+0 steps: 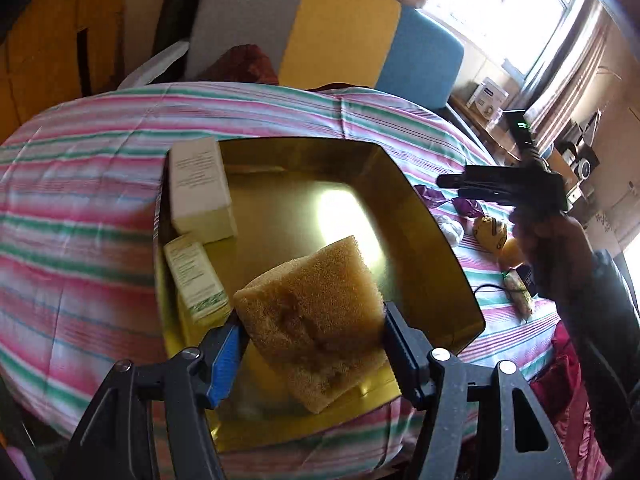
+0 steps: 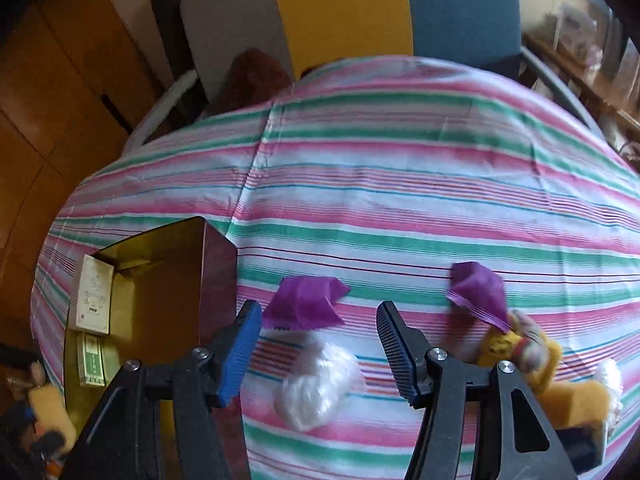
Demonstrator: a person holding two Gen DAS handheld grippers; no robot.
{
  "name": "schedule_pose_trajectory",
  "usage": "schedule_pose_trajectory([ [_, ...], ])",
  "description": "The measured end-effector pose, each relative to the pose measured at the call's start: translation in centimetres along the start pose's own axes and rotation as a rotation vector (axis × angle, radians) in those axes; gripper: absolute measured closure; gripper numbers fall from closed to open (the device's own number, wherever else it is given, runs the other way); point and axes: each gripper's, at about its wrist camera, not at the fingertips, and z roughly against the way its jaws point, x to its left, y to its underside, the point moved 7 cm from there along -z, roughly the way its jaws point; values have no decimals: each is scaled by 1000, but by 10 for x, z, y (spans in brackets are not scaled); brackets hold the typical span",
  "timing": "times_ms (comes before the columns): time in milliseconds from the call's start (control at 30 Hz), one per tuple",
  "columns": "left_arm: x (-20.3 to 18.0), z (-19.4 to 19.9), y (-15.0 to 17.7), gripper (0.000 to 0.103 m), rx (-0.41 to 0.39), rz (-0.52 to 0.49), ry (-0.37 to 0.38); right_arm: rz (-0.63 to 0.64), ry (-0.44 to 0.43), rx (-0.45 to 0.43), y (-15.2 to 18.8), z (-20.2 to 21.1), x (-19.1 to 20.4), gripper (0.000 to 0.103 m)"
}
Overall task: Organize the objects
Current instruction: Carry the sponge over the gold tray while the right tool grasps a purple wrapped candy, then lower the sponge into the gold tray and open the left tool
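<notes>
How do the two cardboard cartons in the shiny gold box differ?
The larger white carton sits farther back against the left wall of the gold box; the smaller green-and-white carton lies nearer the camera. The larger is mostly plain white, the smaller has green trim. Both are rectangular printed cartons.

Black claw (image 2: pixel 318 350), blue ribbed pads (image 2: pixel 240 354)

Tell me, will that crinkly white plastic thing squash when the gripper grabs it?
Probably yes. The white plastic bundle looks like thin crumpled film, so it should squash and feel light. It may slide on the striped cloth if nudged.
</notes>
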Motion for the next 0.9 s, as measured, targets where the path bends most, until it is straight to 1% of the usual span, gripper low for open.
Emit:
schedule_pose_trajectory([
  [100,8,6,7,38,0,14,9,19,20,84,1,-22,4,42],
  [133,10,8,9,38,-1,18,9,24,21,104,3,-28,5,49],
  [200,16,13,11,38,-8,29,3,46,43,103,7,-31,4,53],
  [267,23,18,14,38,-14,47,-5,67,44,88,13,-27,4,54],
  [333,34,25,18,38,-19,68,-19,85,59,65,22,-17,1,55],
  [400,44,31,23,38,-22,89,-42,97,63,23,30,-3,-4,55],
  [567,62,39,38,38,-8,108,-98,73,59,-113,46,41,-23,55],
  [600,64,38,41,38,-4,109,-103,71,62,-135,45,46,-25,55],
  [667,62,34,45,38,11,104,-104,71,67,-178,52,57,-32,55],
  [800,49,25,45,38,31,61,-101,74,29,-218,58,63,-36,55],
  [900,36,13,38,38,52,15,-133,71,-6,-231,66,64,-39,55],
])
